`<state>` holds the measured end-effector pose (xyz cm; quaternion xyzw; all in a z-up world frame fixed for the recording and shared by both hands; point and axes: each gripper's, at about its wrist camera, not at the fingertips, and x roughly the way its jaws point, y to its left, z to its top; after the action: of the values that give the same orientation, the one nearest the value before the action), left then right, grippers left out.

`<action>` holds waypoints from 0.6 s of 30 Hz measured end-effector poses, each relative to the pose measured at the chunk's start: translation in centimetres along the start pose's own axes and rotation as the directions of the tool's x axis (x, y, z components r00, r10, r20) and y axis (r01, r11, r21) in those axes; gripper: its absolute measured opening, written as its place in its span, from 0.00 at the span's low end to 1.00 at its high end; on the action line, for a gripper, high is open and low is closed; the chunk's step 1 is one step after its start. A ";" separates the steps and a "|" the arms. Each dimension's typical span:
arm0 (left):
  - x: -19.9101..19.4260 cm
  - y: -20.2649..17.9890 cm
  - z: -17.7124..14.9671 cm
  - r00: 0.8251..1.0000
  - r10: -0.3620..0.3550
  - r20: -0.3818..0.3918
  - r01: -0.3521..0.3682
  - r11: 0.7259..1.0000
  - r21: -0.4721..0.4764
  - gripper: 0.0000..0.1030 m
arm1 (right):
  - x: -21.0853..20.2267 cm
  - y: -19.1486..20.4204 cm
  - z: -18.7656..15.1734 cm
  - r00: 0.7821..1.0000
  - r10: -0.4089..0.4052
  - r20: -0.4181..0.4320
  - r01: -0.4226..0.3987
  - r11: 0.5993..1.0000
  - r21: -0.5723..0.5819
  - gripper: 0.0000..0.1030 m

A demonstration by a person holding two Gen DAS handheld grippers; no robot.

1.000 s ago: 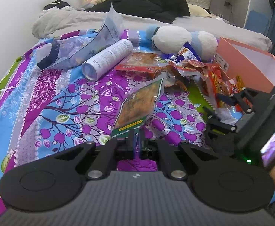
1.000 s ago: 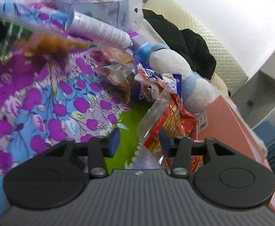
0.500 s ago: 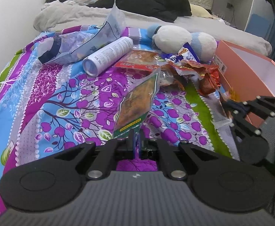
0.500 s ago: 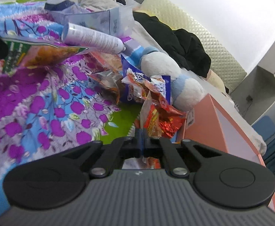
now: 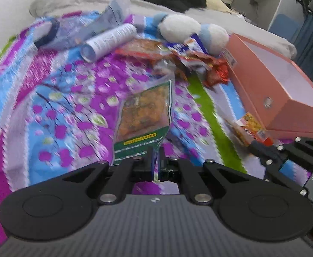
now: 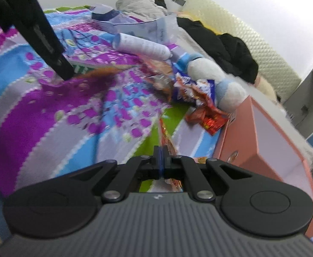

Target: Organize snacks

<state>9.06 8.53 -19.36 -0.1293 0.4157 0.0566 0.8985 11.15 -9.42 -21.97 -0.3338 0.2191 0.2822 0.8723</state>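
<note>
- You're clamping the green snack pouch by its bottom edge w/ the left gripper; jaws are pinched tight on the film, and the pouch is sticking up and away from you in the middle of the left wrist view.
- The right gripper is also clenched, on the thin edge of a red/orange snack packet. In the left view you're seeing that same packet at lower right, just beside the near corner of the pink box.
- The box is open and looking empty inside, running up the right side of both frames, so imo that's where both are going.
- Both views are blurring a lot, so you're swinging fast. Ease off: thin film held by an edge is prob going to flop or slip out.
- Right packet is nearest the box, so I'd be taking it over the rim first and letting go only once it's inside the walls, not on the edge.
- Keep the left pouch clear of the right gripper; the two are sitting close at lower right.
- Rest of the pile is still waiting on the purple floral blanket at upper center, by the plush toy and white tube. Tbh the tube isn't looking like a snack, so leave it.
</note>
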 end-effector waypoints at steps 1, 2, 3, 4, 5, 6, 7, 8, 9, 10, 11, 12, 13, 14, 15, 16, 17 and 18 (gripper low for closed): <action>0.1 -0.2 -0.4 1.000 -0.020 -0.015 0.020 1.000 -0.006 0.03 | -0.4 0.1 -0.2 1.000 0.013 -0.004 -0.013 1.000 0.006 0.03; 0.1 -0.5 -0.7 0.999 -0.035 -0.025 0.035 0.999 -0.007 0.03 | -0.9 0.2 -0.5 1.000 0.027 -0.007 -0.027 1.000 0.014 0.03; 0.2 -0.7 -1.0 0.999 -0.041 -0.033 0.041 0.999 -0.004 0.03 | -1.3 0.2 -0.7 0.999 0.043 -0.011 -0.042 0.999 0.029 0.03; 0.3 -0.9 -1.3 0.998 -0.049 -0.042 0.048 0.999 -0.003 0.03 | -1.7 0.2 -1.0 0.998 0.068 -0.018 -0.067 0.996 0.054 0.03; 0.5 -0.9 -1.5 0.997 -0.062 -0.053 0.062 0.998 -0.010 0.03 | -2.1 0.2 -1.4 0.996 0.085 -0.024 -0.083 0.994 0.073 0.03; 0.7 -0.9 -1.6 0.995 -0.076 -0.062 0.075 0.997 -0.025 0.04 | -2.3 0.2 -1.8 0.995 0.095 -0.031 -0.092 0.992 0.084 0.03; 0.8 -0.8 -1.7 0.994 -0.090 -0.069 0.087 0.995 -0.041 0.04 | -2.5 0.3 -2.1 0.994 0.101 -0.036 -0.097 0.991 0.092 0.04; 1.0 -0.7 -1.7 0.992 -0.101 -0.075 0.097 0.994 -0.054 0.04 | -2.5 0.3 -2.5 0.993 0.109 -0.041 -0.104 0.989 0.107 0.06; 1.0 -0.6 -1.7 0.991 -0.109 -0.081 0.104 0.993 -0.062 0.04 | -2.5 0.2 -2.7 0.992 0.121 -0.044 -0.115 0.986 0.124 0.07; 1.1 -0.5 -1.6 0.990 -0.115 -0.088 0.109 0.992 -0.071 0.04 | -2.6 0.0 -3.0 0.990 0.137 -0.044 -0.129 0.980 0.149 0.07; 1.1 -0.4 -1.5 0.988 -0.120 -0.093 0.113 0.991 -0.079 0.05 | -2.6 -0.3 -3.2 0.988 0.147 -0.038 -0.139 0.976 0.169 0.08; 1.0 -0.3 -1.3 0.987 -0.127 -0.098 0.118 0.989 -0.085 0.07 | -2.7 -0.5 -3.3 0.988 0.153 -0.031 -0.144 0.972 0.188 0.08; 1.1 -0.2 -1.2 0.985 -0.134 -0.105 0.125 0.988 -0.087 0.10 | -2.7 -0.7 -3.5 0.988 0.154 -0.028 -0.145 0.968 0.207 0.12; 1.1 -0.2 -1.1 0.984 -0.137 -0.110 0.127 0.988 -0.087 0.19 | -2.6 -0.9 -3.6 0.986 0.164 -0.031 -0.153 0.962 0.228 0.21; 0.9 -0.2 -1.1 0.984 -0.137 -0.112 0.127 0.988 -0.087 0.32 | -2.6 -1.1 -3.8 0.984 0.177 -0.030 -0.165 0.955 0.247 0.27; 0.8 -0.2 -1.0 0.984 -0.136 -0.112 0.127 0.988 -0.088 0.40 | -2.6 -1.3 -4.0 0.981 0.190 -0.022 -0.178 0.947 0.267 0.29; 0.6 -0.2 -1.1 0.985 -0.135 -0.108 0.126 0.988 -0.092 0.53 | -2.7 -1.4 -4.1 0.979 0.202 -0.015 -0.189 0.940 0.286 0.33; 0.4 -0.2 -1.0 0.985 -0.138 -0.102 0.128 0.987 -0.098 0.59 | -2.8 -1.6 -4.3 0.978 0.210 -0.011 -0.197 0.934 0.299 0.43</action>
<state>8.60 8.07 -20.28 -0.2004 0.4514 0.0081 0.8695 9.28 -14.39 -22.56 -0.1807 0.3109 0.3275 0.8737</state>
